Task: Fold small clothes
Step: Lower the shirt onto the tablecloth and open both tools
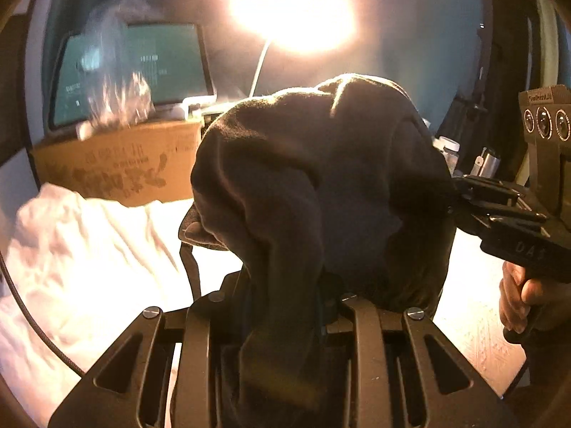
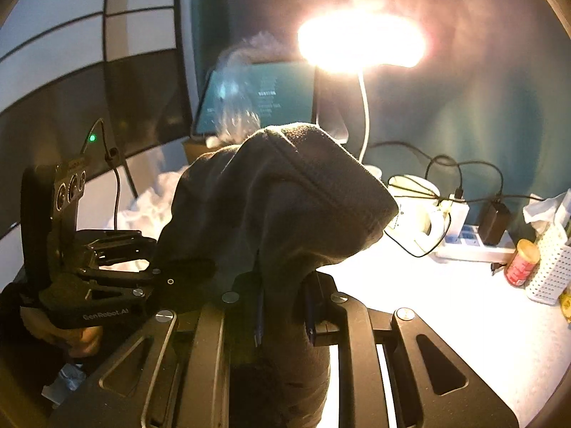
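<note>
Two grippers, left gripper (image 1: 285, 306) and right gripper (image 2: 285, 303), each clamp the dark garment (image 1: 321, 185) aloft above the white table (image 2: 446, 321). Left view alone shows white cloth (image 1: 71, 249); right view, red can (image 2: 521, 262).

A dark garment (image 1: 321, 185) hangs bunched between the two grippers, above the white table (image 1: 474, 314). The left gripper (image 1: 285, 306) pinches its near edge; the right gripper (image 1: 460, 196) clamps its far side, a hand (image 1: 517, 296) on the handle. White cloth (image 1: 82, 249) lies left, before a cardboard box (image 1: 117, 164); a lamp (image 1: 289, 7) glares above.
</note>
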The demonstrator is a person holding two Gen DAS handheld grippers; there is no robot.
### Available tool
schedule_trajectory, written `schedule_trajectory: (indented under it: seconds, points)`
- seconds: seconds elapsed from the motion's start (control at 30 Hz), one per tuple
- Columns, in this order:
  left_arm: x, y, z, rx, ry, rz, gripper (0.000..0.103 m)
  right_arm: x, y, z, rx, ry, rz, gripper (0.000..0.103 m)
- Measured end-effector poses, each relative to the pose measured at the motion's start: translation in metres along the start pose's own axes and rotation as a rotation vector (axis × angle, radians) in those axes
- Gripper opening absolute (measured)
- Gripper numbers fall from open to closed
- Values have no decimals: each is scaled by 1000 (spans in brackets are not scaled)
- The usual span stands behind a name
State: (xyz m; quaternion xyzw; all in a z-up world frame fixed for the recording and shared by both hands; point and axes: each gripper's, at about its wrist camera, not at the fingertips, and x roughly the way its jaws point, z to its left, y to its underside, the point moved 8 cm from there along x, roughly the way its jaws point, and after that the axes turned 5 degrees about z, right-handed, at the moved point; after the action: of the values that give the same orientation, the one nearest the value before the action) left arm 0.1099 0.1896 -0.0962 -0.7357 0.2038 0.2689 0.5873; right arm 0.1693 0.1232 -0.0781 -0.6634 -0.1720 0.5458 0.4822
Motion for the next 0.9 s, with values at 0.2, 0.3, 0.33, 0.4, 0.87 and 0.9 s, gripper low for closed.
schedule_trajectory:
  seconds: [0.2, 0.3, 0.33, 0.4, 0.87, 0.9]
  points:
    - [28, 3, 8, -13, -7, 75, 26, 33, 10, -16, 38, -18, 38, 19]
    - [43, 8, 13, -34, -16, 127, 26, 49, 15, -23, 62, -48, 55, 19]
    - [47, 9, 14, -35, -20, 138, 26, 54, 17, -26, 72, -57, 61, 19]
    - [57, 14, 21, -55, -25, 175, 28, 67, 21, -34, 98, -72, 87, 19]
    - [84, 11, 29, -101, 6, 298, 29, 134, 50, -88, 418, -261, 264, 61]
    - [84, 11, 28, -98, 9, 301, 30, 136, 46, -92, 439, -277, 256, 62]
